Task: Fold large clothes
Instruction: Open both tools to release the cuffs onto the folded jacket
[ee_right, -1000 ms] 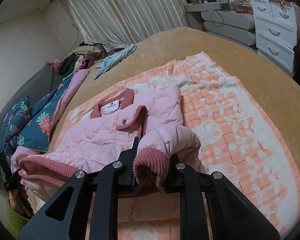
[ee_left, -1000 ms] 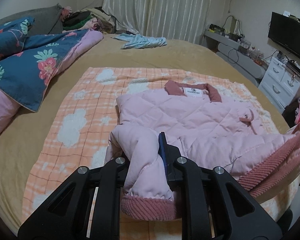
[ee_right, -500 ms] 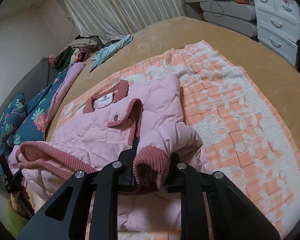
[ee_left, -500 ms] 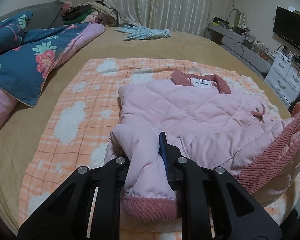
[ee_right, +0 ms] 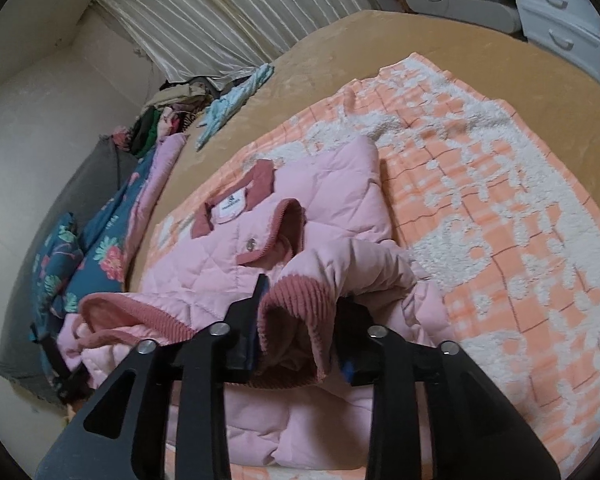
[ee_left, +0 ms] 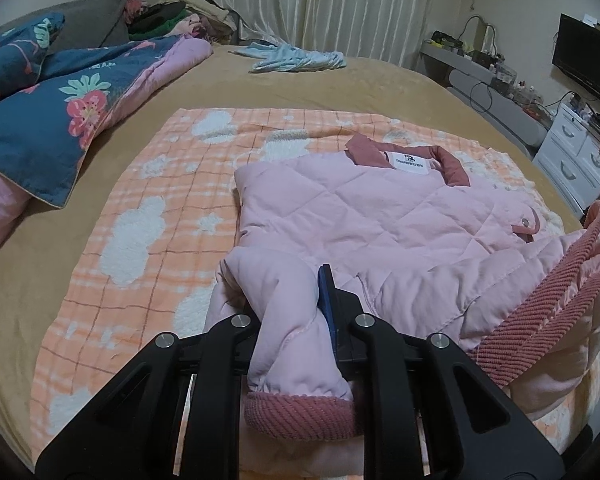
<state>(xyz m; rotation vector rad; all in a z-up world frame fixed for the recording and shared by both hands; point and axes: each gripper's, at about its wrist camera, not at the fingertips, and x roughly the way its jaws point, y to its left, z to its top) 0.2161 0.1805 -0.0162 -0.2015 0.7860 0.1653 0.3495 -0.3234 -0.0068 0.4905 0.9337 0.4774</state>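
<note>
A pink quilted jacket [ee_left: 360, 220] with a dark pink collar lies on an orange checked blanket [ee_left: 140, 200] on the bed. My left gripper [ee_left: 288, 300] is shut on one pink sleeve, whose ribbed cuff [ee_left: 300, 416] hangs toward the camera. The sleeve is folded in over the jacket's body. In the right wrist view the jacket [ee_right: 332, 184] shows its snap front. My right gripper [ee_right: 304, 296] is opening. The other sleeve's ribbed cuff [ee_right: 296, 292] sits loosely between its spread jaws, over the jacket's body.
A blue floral quilt [ee_left: 40, 120] lies along the left side of the bed. A light blue garment [ee_left: 296, 58] and a pile of clothes [ee_left: 172, 20] sit at the far end by the curtains. White drawers [ee_left: 576, 160] and a TV [ee_left: 584, 60] stand at the right.
The right jaws have spread apart and the cuff between them has gone slack. Both grippers have sunk a little toward the jacket, and the right view has rolled.
</note>
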